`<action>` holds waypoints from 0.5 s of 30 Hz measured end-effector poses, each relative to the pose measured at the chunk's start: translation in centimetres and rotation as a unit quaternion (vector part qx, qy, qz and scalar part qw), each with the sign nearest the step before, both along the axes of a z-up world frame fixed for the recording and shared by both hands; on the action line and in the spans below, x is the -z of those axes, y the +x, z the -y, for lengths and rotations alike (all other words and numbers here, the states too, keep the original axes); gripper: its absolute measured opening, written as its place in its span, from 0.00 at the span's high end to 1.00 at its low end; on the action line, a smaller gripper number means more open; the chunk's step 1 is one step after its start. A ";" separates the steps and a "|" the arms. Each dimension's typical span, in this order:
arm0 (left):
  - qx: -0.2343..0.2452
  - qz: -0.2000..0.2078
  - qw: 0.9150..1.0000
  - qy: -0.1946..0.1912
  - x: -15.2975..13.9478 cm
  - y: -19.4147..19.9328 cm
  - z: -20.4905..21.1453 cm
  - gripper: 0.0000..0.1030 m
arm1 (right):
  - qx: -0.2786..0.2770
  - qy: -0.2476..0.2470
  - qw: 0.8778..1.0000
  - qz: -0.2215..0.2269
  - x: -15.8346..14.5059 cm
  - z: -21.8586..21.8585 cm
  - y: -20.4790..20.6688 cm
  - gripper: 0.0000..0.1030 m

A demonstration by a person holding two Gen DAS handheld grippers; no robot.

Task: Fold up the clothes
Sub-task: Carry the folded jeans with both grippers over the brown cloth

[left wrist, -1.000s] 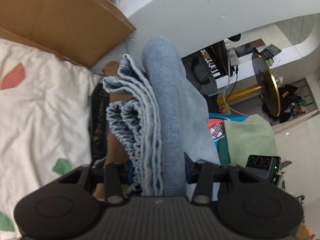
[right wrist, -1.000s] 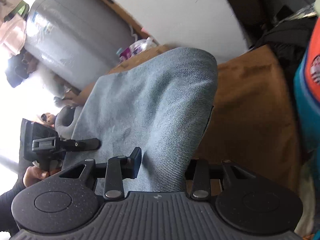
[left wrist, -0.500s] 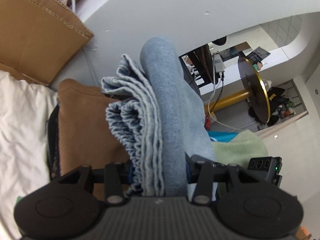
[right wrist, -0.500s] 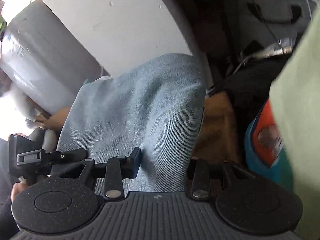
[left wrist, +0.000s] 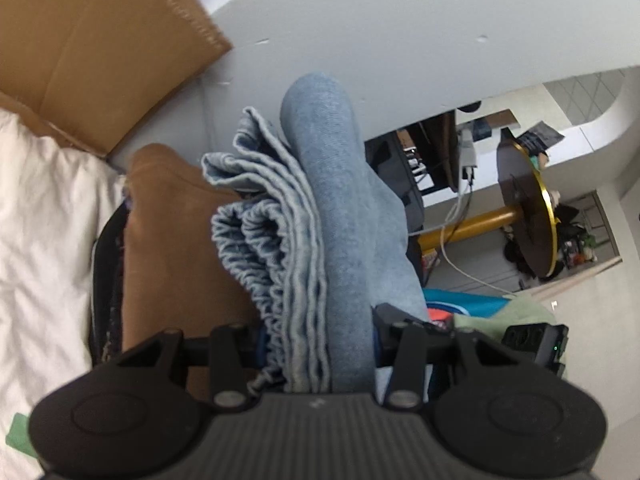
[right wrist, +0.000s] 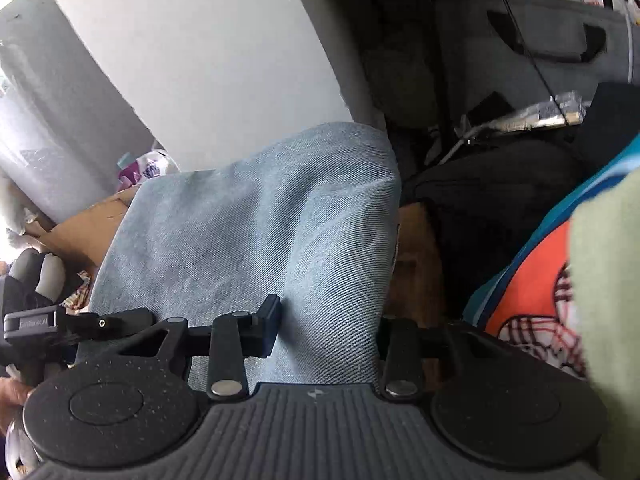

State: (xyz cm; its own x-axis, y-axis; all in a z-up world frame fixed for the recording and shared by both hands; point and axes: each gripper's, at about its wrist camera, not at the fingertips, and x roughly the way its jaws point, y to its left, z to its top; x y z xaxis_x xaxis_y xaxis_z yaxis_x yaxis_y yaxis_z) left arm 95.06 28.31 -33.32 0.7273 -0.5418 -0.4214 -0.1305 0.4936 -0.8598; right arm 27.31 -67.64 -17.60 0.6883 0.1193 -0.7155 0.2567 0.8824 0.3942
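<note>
A folded light-blue denim garment (left wrist: 336, 216) stands up between the fingers of my left gripper (left wrist: 320, 332), which is shut on its thick layered edge. In the right wrist view the same denim (right wrist: 260, 240) fills the middle, and my right gripper (right wrist: 328, 324) is shut on its other end. The right gripper's right finger is mostly hidden behind the cloth. Beyond the denim lies a folded brown garment (left wrist: 168, 248), also showing as a brown strip (right wrist: 416, 264). My left gripper's body (right wrist: 60, 324) shows at the left edge, held by a hand (right wrist: 10, 392).
White bedding (left wrist: 44, 248) with coloured patches lies left, a cardboard sheet (left wrist: 80, 40) behind it. A teal and orange garment (right wrist: 532, 280) and a green cloth (right wrist: 604, 280) crowd the right, black fabric (right wrist: 492, 200) behind. A white wall (right wrist: 208, 72) stands close ahead.
Both grippers carried the denim sideways, still gripped. In the left view the bedding slid left and the brown garment appeared. In the right view the orange garment and green cloth came in.
</note>
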 end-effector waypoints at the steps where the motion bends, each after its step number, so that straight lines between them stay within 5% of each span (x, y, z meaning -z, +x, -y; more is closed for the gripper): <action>1: -0.002 -0.003 1.000 -0.001 0.3 0.0 -0.1 0.55 | -0.001 0.001 1.000 0.000 0.4 -0.1 0.2 0.62; 8: -0.005 -0.014 1.000 0.008 3.0 0.9 -0.6 0.55 | 0.005 0.013 1.000 -0.008 3.3 -0.5 1.0 0.62; 15: -0.002 0.016 1.000 0.022 3.5 1.7 -0.6 0.55 | 0.037 0.026 0.999 0.005 5.4 0.2 1.0 0.62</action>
State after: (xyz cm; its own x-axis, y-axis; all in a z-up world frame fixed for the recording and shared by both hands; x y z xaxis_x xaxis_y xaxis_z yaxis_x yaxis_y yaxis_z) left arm 96.75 28.87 -36.80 0.7429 -0.5198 -0.4218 -0.1059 0.5309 -0.8408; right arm 28.31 -67.84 -23.04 0.7031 0.1058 -0.7032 0.3162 0.8393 0.4424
